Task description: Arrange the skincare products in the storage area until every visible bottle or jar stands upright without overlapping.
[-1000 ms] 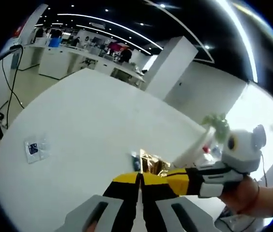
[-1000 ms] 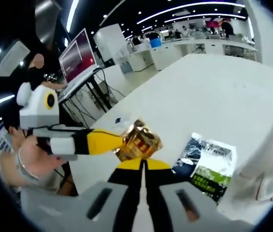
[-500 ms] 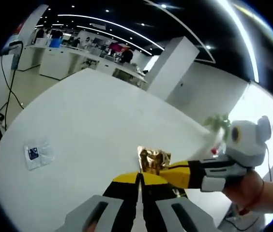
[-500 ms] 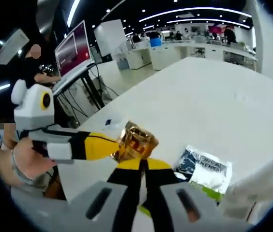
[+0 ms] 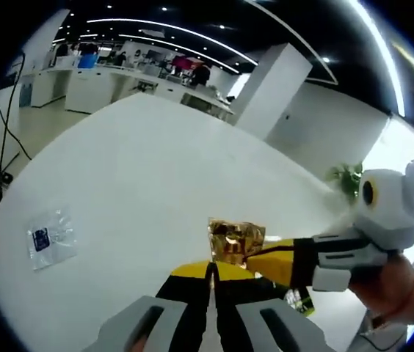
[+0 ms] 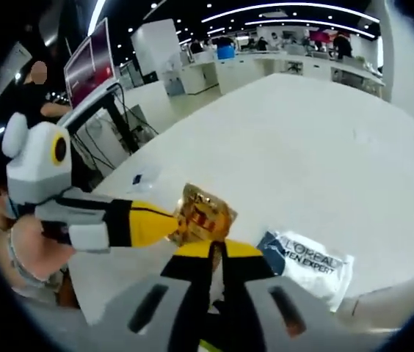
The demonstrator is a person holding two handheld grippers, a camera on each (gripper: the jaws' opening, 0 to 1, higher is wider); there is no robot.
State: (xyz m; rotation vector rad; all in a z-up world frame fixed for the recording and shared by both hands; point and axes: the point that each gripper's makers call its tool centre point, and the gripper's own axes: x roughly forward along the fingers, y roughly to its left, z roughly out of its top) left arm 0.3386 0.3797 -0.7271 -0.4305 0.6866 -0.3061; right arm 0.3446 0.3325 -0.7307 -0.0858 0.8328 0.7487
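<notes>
1. The big white table [image 5: 155,169] takes up most of both views.
2. Our left gripper [image 5: 211,265] and right gripper [image 6: 218,246] sit at the bottom middle. Both have jaws pressed together on the same shiny gold packet [image 5: 234,240], each from its own side.
3. A white L'Oreal sachet [image 6: 310,260] lies flat at the lower right.
4. A small clear packet [image 5: 48,236] lies flat at the left, well apart.
5. We think nothing stands upright yet, so most work is left.
</notes>
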